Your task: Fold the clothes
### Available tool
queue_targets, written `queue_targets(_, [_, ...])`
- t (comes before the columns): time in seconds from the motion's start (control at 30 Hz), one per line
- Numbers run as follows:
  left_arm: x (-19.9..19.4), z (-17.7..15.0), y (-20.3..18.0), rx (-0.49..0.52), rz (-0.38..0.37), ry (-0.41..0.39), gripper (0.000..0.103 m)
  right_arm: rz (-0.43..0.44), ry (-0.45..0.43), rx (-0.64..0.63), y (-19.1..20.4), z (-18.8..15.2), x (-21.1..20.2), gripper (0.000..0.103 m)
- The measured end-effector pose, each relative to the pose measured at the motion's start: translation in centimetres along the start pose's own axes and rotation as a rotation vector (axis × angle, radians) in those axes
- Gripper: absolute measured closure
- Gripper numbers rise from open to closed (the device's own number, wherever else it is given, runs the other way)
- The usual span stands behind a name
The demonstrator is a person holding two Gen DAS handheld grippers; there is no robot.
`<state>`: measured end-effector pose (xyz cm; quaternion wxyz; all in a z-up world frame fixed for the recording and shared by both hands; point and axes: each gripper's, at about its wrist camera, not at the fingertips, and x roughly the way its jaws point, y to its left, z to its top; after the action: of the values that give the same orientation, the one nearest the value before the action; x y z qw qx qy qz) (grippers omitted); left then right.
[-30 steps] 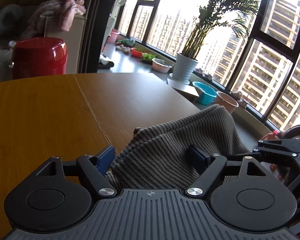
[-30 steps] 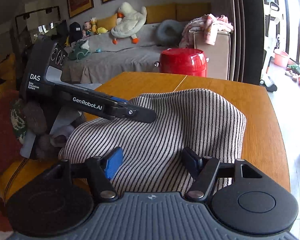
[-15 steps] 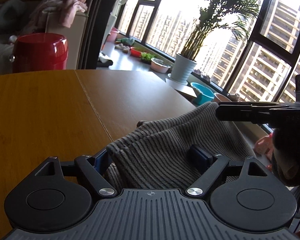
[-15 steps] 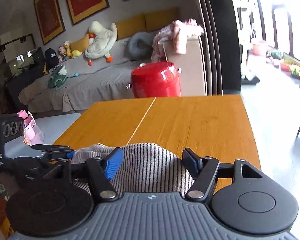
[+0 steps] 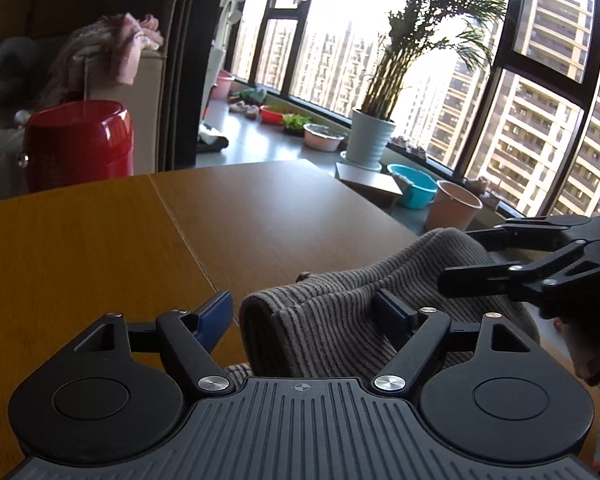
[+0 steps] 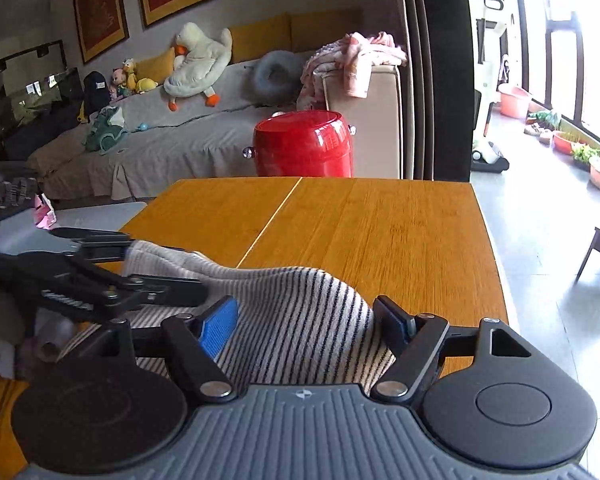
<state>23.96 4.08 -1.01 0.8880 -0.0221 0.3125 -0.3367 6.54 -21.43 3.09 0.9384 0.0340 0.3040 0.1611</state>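
Red pot (image 6: 303,143) beyond bare wooden table (image 6: 380,224); sofa, potted palm (image 5: 374,136) behind. Striped garment (image 6: 300,320) bunched between both wide-open claws: left claw (image 5: 306,312), right claw (image 6: 306,320), gripping nothing.

My two handheld grippers, black and grey throughout

On my left gripper (image 5: 306,308) I see a ribbed grey body, two round black discs, silver screws at the linkage pivots and blue finger pads (image 5: 214,314). My right gripper (image 6: 306,318) looks the same, with blue pads (image 6: 220,326); white lettering marks the left unit's side in that view.
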Motion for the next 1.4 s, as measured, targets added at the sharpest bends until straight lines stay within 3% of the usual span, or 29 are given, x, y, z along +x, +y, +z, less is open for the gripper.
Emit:
queue_targets(0.13, [0.1,-0.4,0.0,0.0,-0.012,0.0,0.015,0.117,0.001,0.075,-0.2,-1.6,-4.7,0.019])
queue_targets(0.3, [-0.1,-0.5,-0.4,0.023,0.022,-0.001,0.016,0.287,0.044,0.338,-2.4,-5.2,-7.7,0.015])
queue_targets(0.53, [-0.2,-0.6,-0.1,0.01,0.024,0.011,0.015,0.427,0.202,0.542,-0.8,-9.5,-2.4,0.013])
queue_targets(0.6, [-0.7,-0.8,0.2,-0.002,0.023,0.019,0.015,0.442,0.209,0.565,-0.5,-9.5,-1.3,0.014])
queue_targets(0.73, [-2.2,-1.4,0.8,-0.034,0.033,0.035,0.016,0.327,0.154,0.584,-2.4,-7.4,-0.1,0.017])
queue_targets(0.9, [-3.4,-3.4,-0.1,-0.049,-0.071,0.081,0.017,0.101,0.017,0.532,-5.7,-4.1,1.2,0.018])
queue_targets(1.03, [-4.0,-4.5,-3.0,-0.002,-0.154,0.094,0.009,-0.026,-0.02,0.381,-5.3,-2.0,3.2,0.018])
queue_targets(1.23, [-5.3,-6.3,-7.0,0.096,-0.269,0.135,0.007,-0.087,-0.043,0.199,-3.6,-0.3,3.6,0.018])
queue_targets(1.33, [-6.4,-7.0,-8.3,0.164,-0.271,0.125,0.007,-0.107,-0.044,0.156,-3.4,-0.2,2.7,0.018])
queue_targets(1.4, [-7.1,-6.7,-7.5,0.138,-0.273,0.1,0.007,-0.126,-0.047,0.149,-3.4,-0.1,1.9,0.018])
